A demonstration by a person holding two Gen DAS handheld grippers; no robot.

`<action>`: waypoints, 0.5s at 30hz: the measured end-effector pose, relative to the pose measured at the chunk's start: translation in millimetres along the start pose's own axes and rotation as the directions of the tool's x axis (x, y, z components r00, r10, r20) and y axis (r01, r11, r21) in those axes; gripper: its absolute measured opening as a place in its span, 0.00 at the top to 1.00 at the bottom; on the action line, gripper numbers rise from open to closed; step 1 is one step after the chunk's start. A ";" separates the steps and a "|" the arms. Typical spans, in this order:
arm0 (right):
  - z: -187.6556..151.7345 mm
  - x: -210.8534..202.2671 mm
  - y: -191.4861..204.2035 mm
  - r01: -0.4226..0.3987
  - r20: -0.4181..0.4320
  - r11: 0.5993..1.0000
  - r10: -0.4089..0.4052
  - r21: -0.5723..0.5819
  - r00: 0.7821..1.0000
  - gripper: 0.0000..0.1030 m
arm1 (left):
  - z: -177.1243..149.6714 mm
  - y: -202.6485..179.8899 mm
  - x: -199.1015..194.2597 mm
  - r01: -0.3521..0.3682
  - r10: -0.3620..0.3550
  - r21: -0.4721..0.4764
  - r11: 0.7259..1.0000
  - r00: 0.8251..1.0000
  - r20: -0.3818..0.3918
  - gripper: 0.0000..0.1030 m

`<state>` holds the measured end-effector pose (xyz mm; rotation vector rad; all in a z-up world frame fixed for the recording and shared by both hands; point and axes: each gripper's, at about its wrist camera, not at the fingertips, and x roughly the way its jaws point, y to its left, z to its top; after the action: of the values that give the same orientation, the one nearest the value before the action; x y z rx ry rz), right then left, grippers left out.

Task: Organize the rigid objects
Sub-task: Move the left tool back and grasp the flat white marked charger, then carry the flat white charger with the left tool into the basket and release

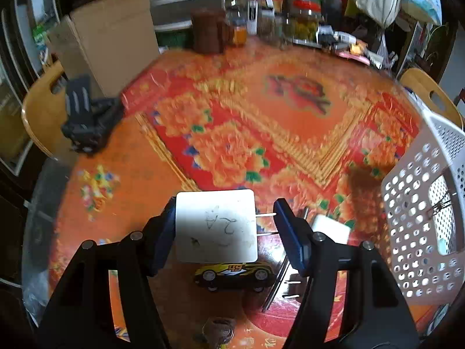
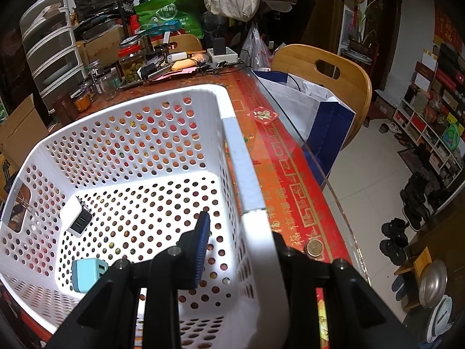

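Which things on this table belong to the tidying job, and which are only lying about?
Part of the job:
- white charger, between the left gripper fingers
- toy car
- second white charger
- white basket, its wall between the right gripper fingers
- two chargers inside: white, blue

Lying about:
- jars
- cardboard box
- coin

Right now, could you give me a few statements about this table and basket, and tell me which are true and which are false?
1. The left gripper carries a white charger. True.
2. The white basket holds nothing. False: two chargers, a white-and-black charger and a light blue charger, lie inside.
3. A yellow toy car sits on the table. True.
4. The right gripper grips the toy car. False: it straddles the basket's rim.
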<state>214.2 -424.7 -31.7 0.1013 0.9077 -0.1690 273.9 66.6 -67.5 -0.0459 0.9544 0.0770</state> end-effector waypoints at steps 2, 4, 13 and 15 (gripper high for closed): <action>-0.1 0.0 0.0 0.000 0.000 1.000 0.000 -0.001 1.000 0.72 | 3.4 -1.1 -19.3 -0.024 0.024 0.004 1.000 0.998 0.050 0.39; -0.1 -0.2 0.0 0.000 0.000 1.000 0.000 -0.005 1.000 0.72 | 7.8 -4.1 -39.7 -0.043 0.041 0.016 0.999 0.995 0.094 0.39; 0.0 -0.4 0.1 -0.001 0.003 1.000 0.001 -0.009 1.000 0.72 | 37.6 -27.6 -132.1 -0.068 0.045 0.084 0.994 0.967 0.251 0.39; -0.2 -0.3 0.1 -0.002 0.002 1.000 0.002 -0.009 1.000 0.72 | 42.1 -39.7 -147.0 -0.080 0.046 0.111 0.991 0.960 0.275 0.39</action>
<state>213.9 -424.6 -31.5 0.0941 0.9065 -0.1629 227.0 23.4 77.1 0.1055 0.6833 0.0817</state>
